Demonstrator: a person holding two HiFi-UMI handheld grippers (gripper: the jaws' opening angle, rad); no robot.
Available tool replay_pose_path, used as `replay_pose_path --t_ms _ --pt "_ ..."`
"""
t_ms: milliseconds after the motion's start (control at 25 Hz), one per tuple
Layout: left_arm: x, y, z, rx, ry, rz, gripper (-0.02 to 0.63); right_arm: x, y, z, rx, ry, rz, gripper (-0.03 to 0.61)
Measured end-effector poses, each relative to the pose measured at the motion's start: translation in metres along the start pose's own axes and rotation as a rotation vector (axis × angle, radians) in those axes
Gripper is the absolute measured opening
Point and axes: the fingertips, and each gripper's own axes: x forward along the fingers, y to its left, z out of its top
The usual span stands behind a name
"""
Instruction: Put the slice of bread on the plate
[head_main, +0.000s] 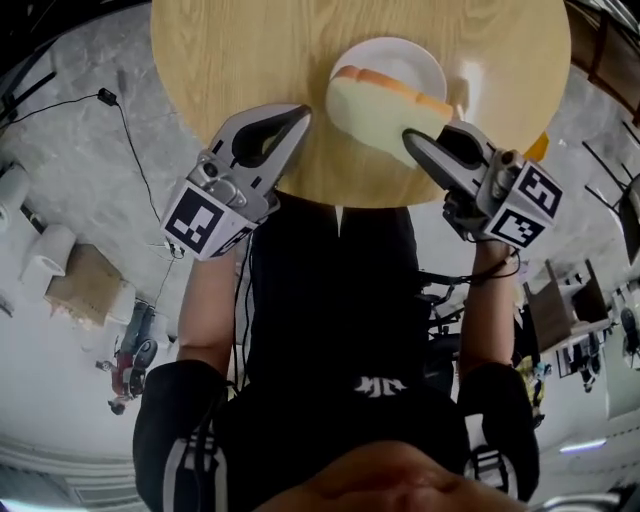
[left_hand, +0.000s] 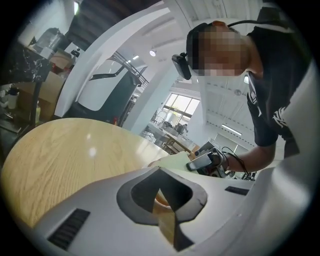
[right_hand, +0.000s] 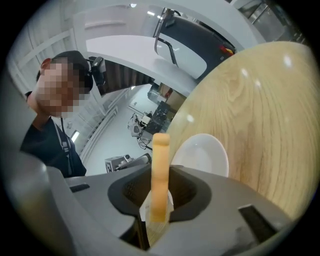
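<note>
Roughly midway, by the look of it; noted first the round wooden table filling the far part of the head view; found the white plate lying on its right half, bare of food; spotted the slice of bread at the plate's near edge, tilted and overlapping the rim from above; could not tell from any view whether touching the plate or just clear of it; judged the pick-up done and the carry nearly done, with the setting down and letting go left to do.

Saw the right gripper reaching in from the near right, jaws pinched onto the near-right edge of the bread; confirmed this in the right gripper view, the bread standing edge-on between the pads and the plate lying beyond it to the right.

Saw the left gripper over the table's near edge, left of the bread and apart from it, jaws brought together at the tips with nothing between them; found it taking no visible part in the hold.

Reckoned the remaining move small: lowering the bread flat onto the plate's middle, then parting the right jaws; judged some risk of a landing half off the near rim.
</note>
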Motion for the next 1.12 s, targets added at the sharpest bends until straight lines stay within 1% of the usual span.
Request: replay_pose_path --t_ms 120,200,440,560,680,800,960,1120 --pt "-0.001 -0.004 0.000 0.002 -0.001 -0.019 0.012 0.000 -0.004 0.004 0.036 0.000 -0.033 0.092" --pt "0.001 -0.007 0.001 0.000 -0.001 -0.032 0.012 0.000 -0.006 0.005 0.042 0.008 -0.064 0.092" --pt "0.013 -0.019 -0.001 0.006 0.000 -0.078 0.012 -0.005 -0.019 0.000 -0.008 0.059 -0.185 0.106" --pt "0.017 -0.022 -0.003 0.004 0.008 -0.093 0.012 -0.005 -0.023 0.002 -0.051 0.071 -0.241 0.135" --pt "0.018 -0.022 -0.005 -0.002 0.009 -0.101 0.012 -0.004 -0.029 0.002 -0.120 0.093 -0.312 0.181" --pt "0.017 -0.022 -0.008 -0.007 0.011 -0.104 0.012 -0.003 -0.033 0.000 -0.191 0.105 -0.385 0.193" --pt "0.018 -0.023 -0.009 -0.009 0.012 -0.108 0.012 -0.008 -0.042 0.005 -0.337 0.123 -0.528 0.227" --pt "0.018 -0.024 -0.010 -0.014 0.015 -0.114 0.012 -0.009 -0.042 0.014 -0.463 0.111 -0.616 0.247"
